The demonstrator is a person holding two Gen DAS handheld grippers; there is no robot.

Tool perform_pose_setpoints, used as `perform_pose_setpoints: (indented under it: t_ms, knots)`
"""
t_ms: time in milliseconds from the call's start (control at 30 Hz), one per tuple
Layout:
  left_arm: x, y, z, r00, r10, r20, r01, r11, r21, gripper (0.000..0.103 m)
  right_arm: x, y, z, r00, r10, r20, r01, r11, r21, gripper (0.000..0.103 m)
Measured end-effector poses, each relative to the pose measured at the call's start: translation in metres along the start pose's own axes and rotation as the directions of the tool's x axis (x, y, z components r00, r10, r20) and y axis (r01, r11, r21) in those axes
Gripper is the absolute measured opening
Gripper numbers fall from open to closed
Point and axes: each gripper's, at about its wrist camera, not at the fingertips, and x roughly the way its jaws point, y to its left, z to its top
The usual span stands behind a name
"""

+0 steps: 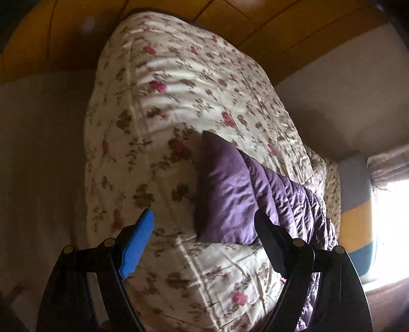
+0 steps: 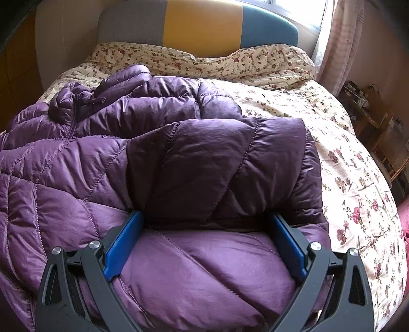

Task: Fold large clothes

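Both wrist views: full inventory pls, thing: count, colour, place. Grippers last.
puffer jacket: 1, purple quilted, spread on the bed, a flap folded over near the right gripper
bedspread: 1, cream with red and brown flowers, covers the bed
headboard: 1, grey, yellow and teal panels, far end of bed
curtain: 1, pale pink, by the window at right
shelf clutter: count unclear, brownish, right of bed
left gripper: 1, black with blue pad, open, above bed corner, holds nothing
right gripper: 1, black with blue pads, jaws wide astride jacket fold; grip unclear

Both grippers: black curved linkage arms, silver pivot pins, blue finger pads; left gripper point(image 1: 204, 242), right gripper point(image 2: 204, 245).
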Motion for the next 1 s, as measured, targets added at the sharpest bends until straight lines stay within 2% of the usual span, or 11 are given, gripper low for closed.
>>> perform_pose_setpoints:
  t_ms: [167,267,300,333,400,467,633,733,800,1000]
  knots:
    - [0.027,-0.012,-0.002,0.999,0.007,-0.035,-0.005,0.999,0.054,0.066,0.0,0.001,0.0,1.0,-0.002,0.0,0.002,1.0,-0.002,0.097]
    - [0.039,-0.015,0.0,0.999,0.044,-0.014,-0.042,0.995,0.094,0.033,0.0,0.001,-0.001,1.0,-0.002,0.001,0.002,1.0,-0.002,0.097]
    - [0.037,-0.017,0.001,0.999,0.036,-0.015,-0.034,0.994,0.106,0.017,-0.001,0.001,0.0,1.0,-0.002,0.001,0.002,1.0,-0.002,0.097]
    - [0.033,-0.021,0.003,0.999,0.032,-0.007,-0.031,0.993,0.117,0.013,0.0,0.001,0.0,1.0,-0.002,0.001,0.002,1.0,-0.002,0.097]
    - [0.021,-0.036,0.003,0.998,0.037,0.046,-0.045,0.98,0.194,0.011,-0.001,0.001,0.0,1.0,-0.002,0.001,0.002,1.0,-0.002,0.097]
    - [0.008,-0.057,0.001,0.997,-0.011,0.079,-0.011,0.962,0.272,0.009,0.0,0.001,0.0,1.0,-0.002,0.001,0.002,1.0,-0.003,0.097]
    - [0.006,-0.12,-0.001,0.989,-0.137,0.052,0.105,0.907,0.407,0.007,-0.001,0.0,-0.001,1.0,-0.001,0.002,0.001,1.0,-0.001,0.097]
    - [0.019,-0.162,-0.009,0.979,-0.205,-0.001,0.183,0.87,0.458,0.007,-0.001,0.0,-0.001,1.0,-0.001,0.001,0.001,1.0,-0.002,0.097]
    - [0.03,-0.192,-0.021,0.971,-0.237,-0.039,0.224,0.835,0.503,0.007,-0.001,0.0,-0.001,1.0,-0.001,0.001,0.001,1.0,-0.002,0.097]
    - [0.064,-0.274,-0.076,0.935,-0.297,-0.192,0.351,0.713,0.607,0.007,-0.001,0.0,-0.001,1.0,-0.001,0.001,0.001,1.0,-0.001,0.097]
